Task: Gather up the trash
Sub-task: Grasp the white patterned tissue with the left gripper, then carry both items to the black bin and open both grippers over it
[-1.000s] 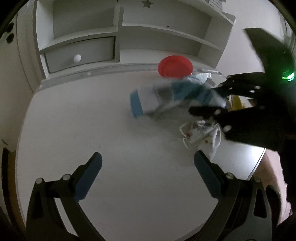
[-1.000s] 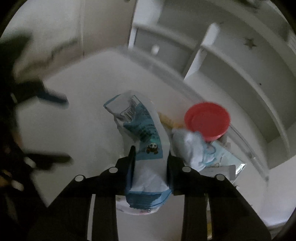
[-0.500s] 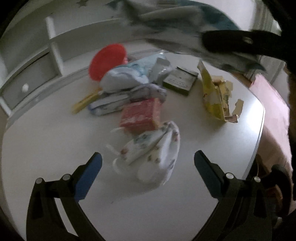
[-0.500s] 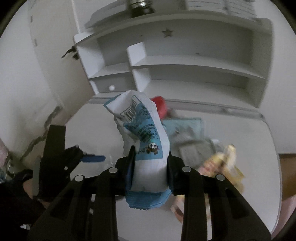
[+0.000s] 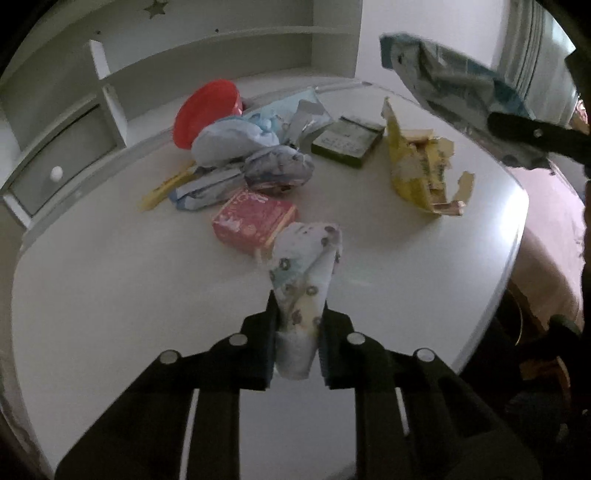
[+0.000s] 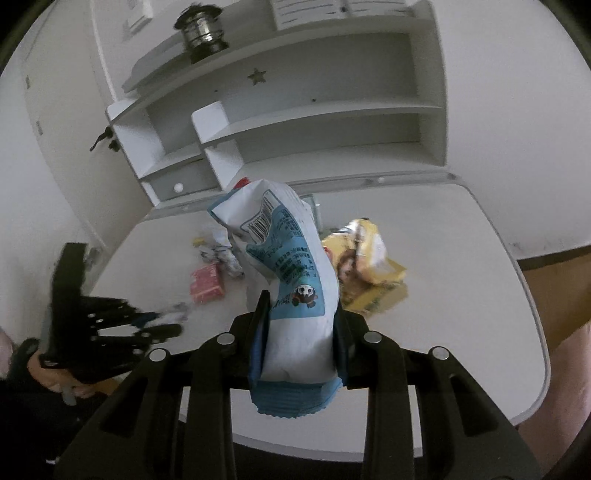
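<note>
My left gripper (image 5: pixel 297 334) is shut on a white patterned wrapper (image 5: pixel 304 273) that rests on the white table (image 5: pixel 110 295). My right gripper (image 6: pixel 299 325) is shut on a blue-and-white snack bag (image 6: pixel 288 273), held up in the air above the table. That bag (image 5: pixel 458 88) also shows at the upper right of the left wrist view. More trash lies behind: a pink box (image 5: pixel 255 219), a torn yellow bag (image 5: pixel 417 170), a dark flat box (image 5: pixel 347 140), crumpled pale-blue wrappers (image 5: pixel 243 147) and a red lid (image 5: pixel 207 110).
A white shelf unit (image 6: pixel 314 122) with a small drawer (image 5: pixel 62 162) stands behind the table. The table's rounded edge (image 5: pixel 513 258) runs along the right, with a person's leg beyond it. A metal object (image 6: pixel 201 31) sits on the top shelf.
My left gripper went from open to shut on the patterned wrapper. My right gripper lifted the snack bag up and away from the pile.
</note>
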A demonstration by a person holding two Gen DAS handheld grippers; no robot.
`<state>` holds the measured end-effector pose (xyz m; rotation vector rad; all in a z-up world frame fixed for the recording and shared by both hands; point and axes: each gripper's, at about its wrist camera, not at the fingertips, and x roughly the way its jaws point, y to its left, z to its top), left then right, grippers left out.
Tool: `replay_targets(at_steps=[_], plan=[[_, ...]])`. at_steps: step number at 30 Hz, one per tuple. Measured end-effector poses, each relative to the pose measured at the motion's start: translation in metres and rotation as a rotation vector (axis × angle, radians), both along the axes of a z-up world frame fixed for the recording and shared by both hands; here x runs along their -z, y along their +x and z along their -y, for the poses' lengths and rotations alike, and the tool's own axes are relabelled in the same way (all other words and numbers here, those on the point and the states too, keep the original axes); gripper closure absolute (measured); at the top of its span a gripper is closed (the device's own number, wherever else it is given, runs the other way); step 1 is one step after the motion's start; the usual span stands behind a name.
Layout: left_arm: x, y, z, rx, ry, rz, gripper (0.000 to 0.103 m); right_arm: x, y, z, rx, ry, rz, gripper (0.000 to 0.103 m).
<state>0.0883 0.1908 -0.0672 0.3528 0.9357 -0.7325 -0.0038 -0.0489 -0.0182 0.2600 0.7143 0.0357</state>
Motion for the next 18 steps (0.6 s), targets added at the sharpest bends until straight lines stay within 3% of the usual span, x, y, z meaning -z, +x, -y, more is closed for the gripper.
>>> replay_targets(at_steps=[5, 8, 13, 18], plan=[[-0.018, -0.004, 0.014, -0.010, -0.036, 0.027, 0.084, -0.001, -0.025, 0.027, 0.089, 0.011, 0.028, 0.074], [-0.033, -0.007, 0.049, 0.033, -0.066, 0.052, 0.084, 0.000, -0.052, 0.053, 0.190, 0.008, 0.042, 0.074], [-0.057, -0.035, 0.142, 0.221, -0.139, 0.085, 0.084, 0.016, -0.120, 0.111, 0.445, 0.001, 0.016, 0.074], [-0.058, -0.093, 0.252, 0.463, -0.203, 0.050, 0.084, 0.045, -0.217, 0.170, 0.753, -0.008, -0.051, 0.074]])
